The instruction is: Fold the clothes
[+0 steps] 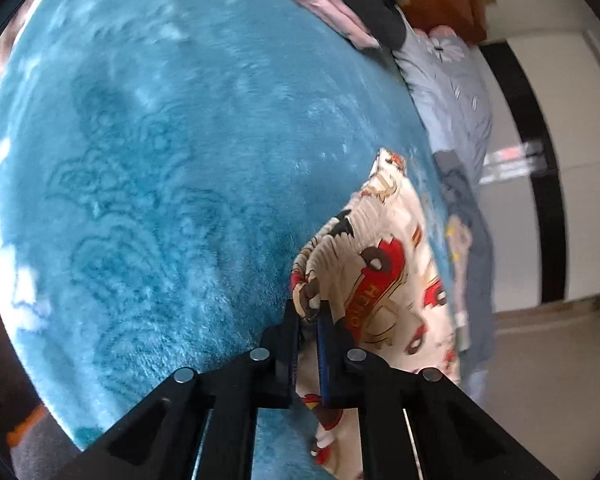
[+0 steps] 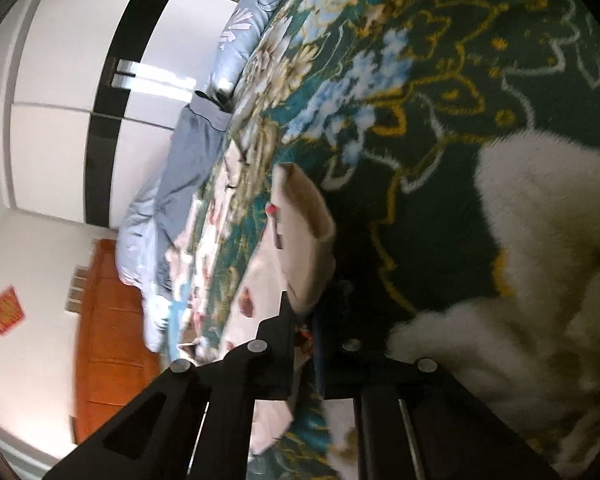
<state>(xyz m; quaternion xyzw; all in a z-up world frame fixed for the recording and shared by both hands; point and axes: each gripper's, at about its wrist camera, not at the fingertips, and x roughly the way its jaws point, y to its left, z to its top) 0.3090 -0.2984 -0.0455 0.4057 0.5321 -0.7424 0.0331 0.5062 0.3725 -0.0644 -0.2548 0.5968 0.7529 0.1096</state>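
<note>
On the left, the left hand-held gripper (image 1: 309,312) is closed on a bunched edge of the cream car-print garment (image 1: 384,272), which trails to the right over the teal blanket (image 1: 160,160). On the right, the right hand-held gripper (image 2: 305,320) looks clamped on cream cloth too — likely the same garment's other edge. Judging by this, a fold is in hand; next, both edges need carrying across evenly and laying flat. Most of the garment is cut off, and blur hides whether it is lifted or dragging.
</note>
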